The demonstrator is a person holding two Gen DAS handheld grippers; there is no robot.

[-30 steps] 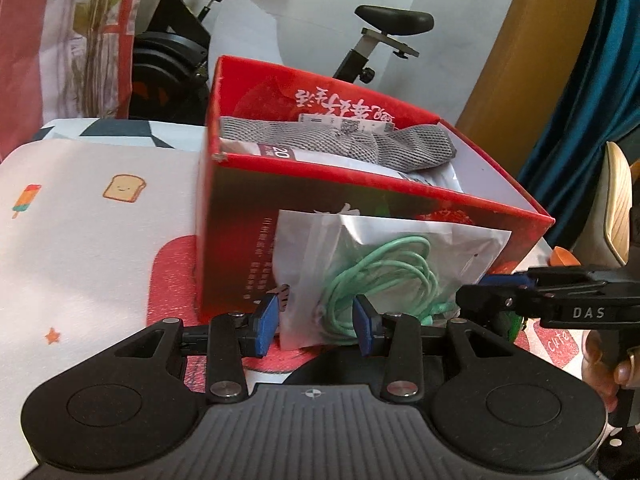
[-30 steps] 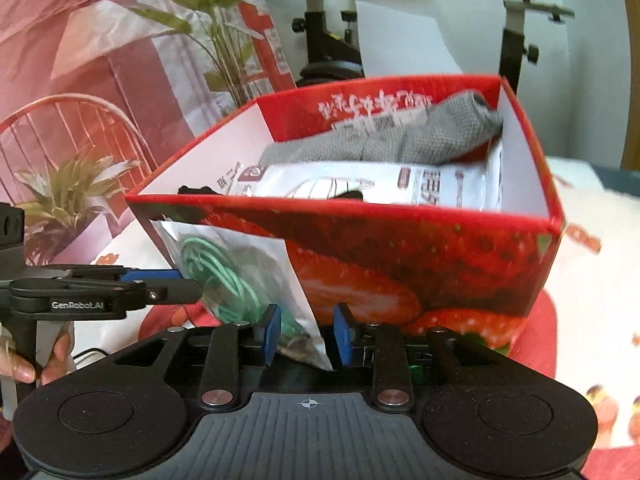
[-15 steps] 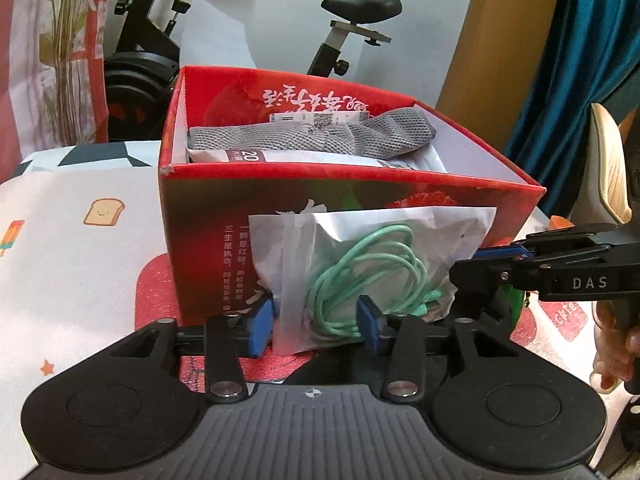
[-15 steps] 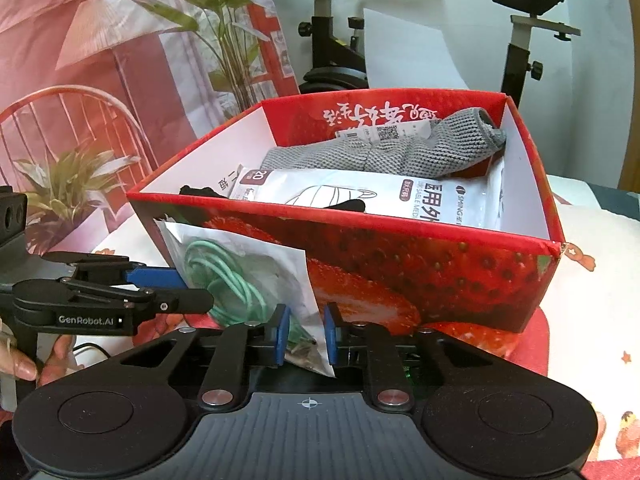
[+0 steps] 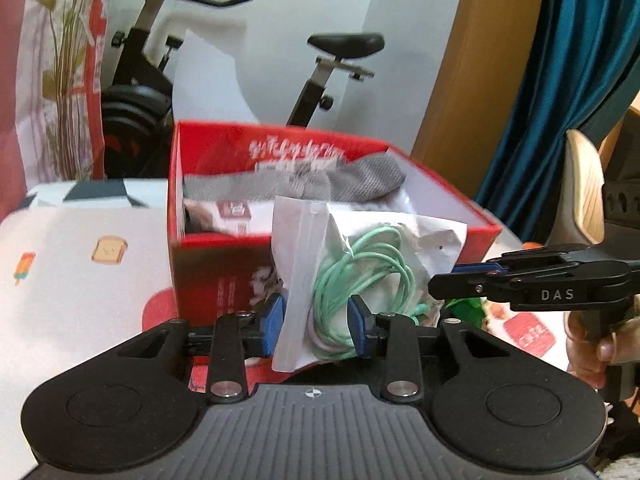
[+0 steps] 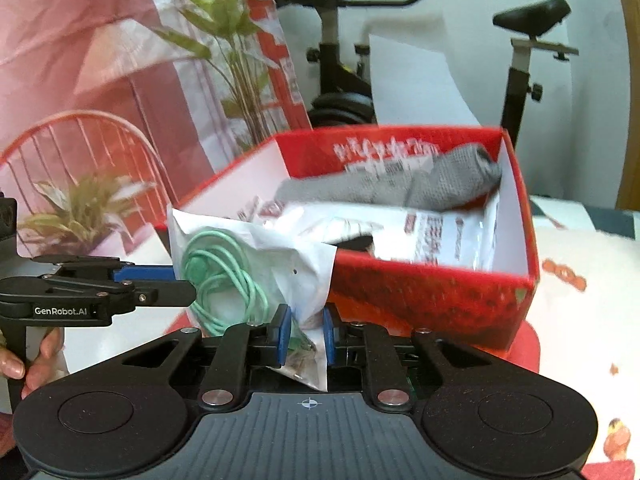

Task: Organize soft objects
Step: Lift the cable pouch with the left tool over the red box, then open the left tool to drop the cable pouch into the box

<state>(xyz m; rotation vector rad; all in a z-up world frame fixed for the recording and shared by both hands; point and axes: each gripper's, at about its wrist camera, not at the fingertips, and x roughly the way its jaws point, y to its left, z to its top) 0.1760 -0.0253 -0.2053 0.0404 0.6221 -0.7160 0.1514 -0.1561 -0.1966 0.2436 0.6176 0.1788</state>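
Observation:
A clear plastic bag with a coiled mint-green cable (image 5: 360,272) hangs between both grippers, lifted level with the near rim of the red strawberry box (image 5: 224,272). My left gripper (image 5: 316,326) is shut on the bag's lower left part. My right gripper (image 6: 306,336) is shut on the bag's (image 6: 248,268) lower right corner. The box (image 6: 432,300) holds a grey sock (image 6: 440,184) and a white printed packet (image 6: 436,232). The right gripper also shows in the left wrist view (image 5: 460,280), and the left gripper in the right wrist view (image 6: 176,292).
The box stands on a white cloth with cartoon prints (image 5: 80,280) and a red patch. An exercise bike (image 5: 320,80) stands behind the table. A blue curtain (image 5: 560,100) hangs at the right, a plant-print banner (image 6: 120,100) at the left.
Both grippers have risen with the bag: it went from low against the box's front wall to level with the rim. The bag has crumpled narrower between them.

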